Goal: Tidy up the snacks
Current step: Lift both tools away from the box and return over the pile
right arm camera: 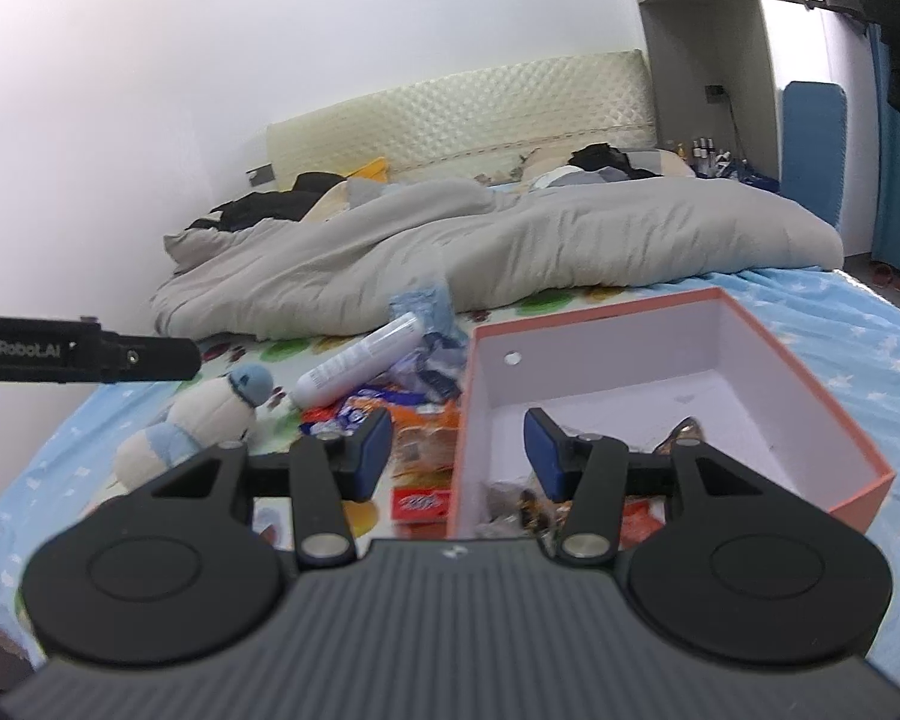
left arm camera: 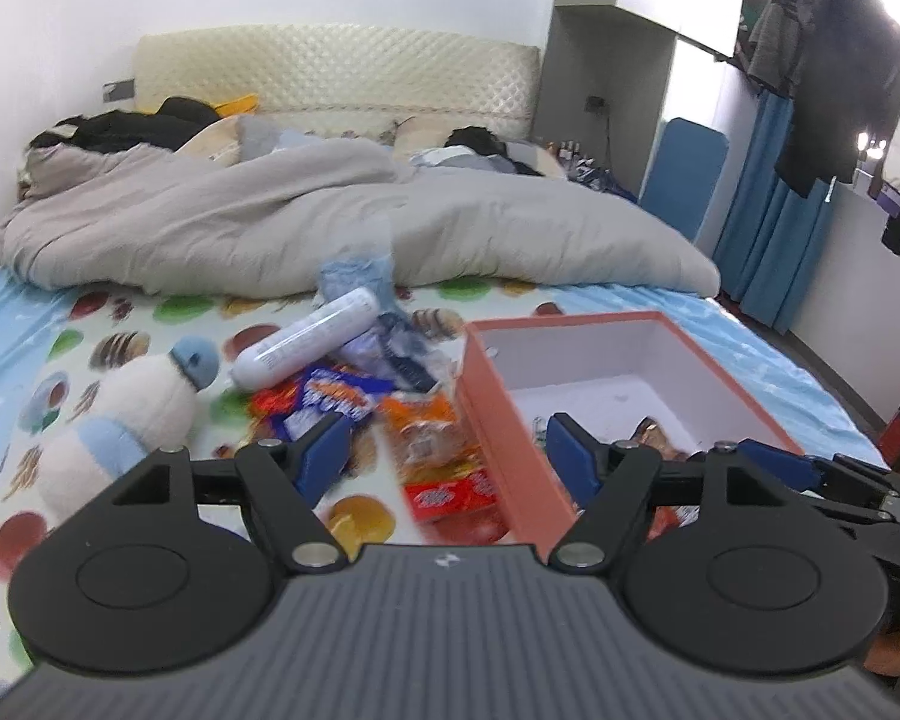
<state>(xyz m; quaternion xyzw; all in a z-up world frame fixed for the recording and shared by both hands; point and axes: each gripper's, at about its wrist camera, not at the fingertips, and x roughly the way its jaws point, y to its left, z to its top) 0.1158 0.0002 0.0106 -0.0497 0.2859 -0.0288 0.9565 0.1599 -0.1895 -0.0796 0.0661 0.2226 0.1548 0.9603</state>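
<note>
Through my left wrist camera, my left gripper (left arm camera: 447,456) hangs above the bed, tilted downward, jaws spread wide with nothing between the blue pads (left arm camera: 324,450). One pad sits over the loose snack pile (left arm camera: 354,402), the other over the near wall of the orange box (left arm camera: 510,420). The box lies open on the patterned sheet (left arm camera: 60,348), white inside, with a few wrapped snacks (left arm camera: 654,438) at its near end. Left of it lie an orange bread pack (left arm camera: 426,438), a red packet (left arm camera: 450,495) and a white tube (left arm camera: 312,342). A plush toy (left arm camera: 132,414) rests further left, and a grey duvet (left arm camera: 270,222) is bunched behind. My right gripper's fingers (left arm camera: 780,462) poke in at the right edge, above the box's near corner.

Through my right wrist camera, my right gripper (right arm camera: 453,450) also points downward, jaws about half open and empty, straddling the box wall (right arm camera: 468,420). One pad is over the bread pack (right arm camera: 420,444), the other over the box interior, where the wrapped snacks (right arm camera: 516,504) lie. The left gripper's black body (right arm camera: 90,354) juts in from the left edge, above the plush toy (right arm camera: 210,420).
</note>
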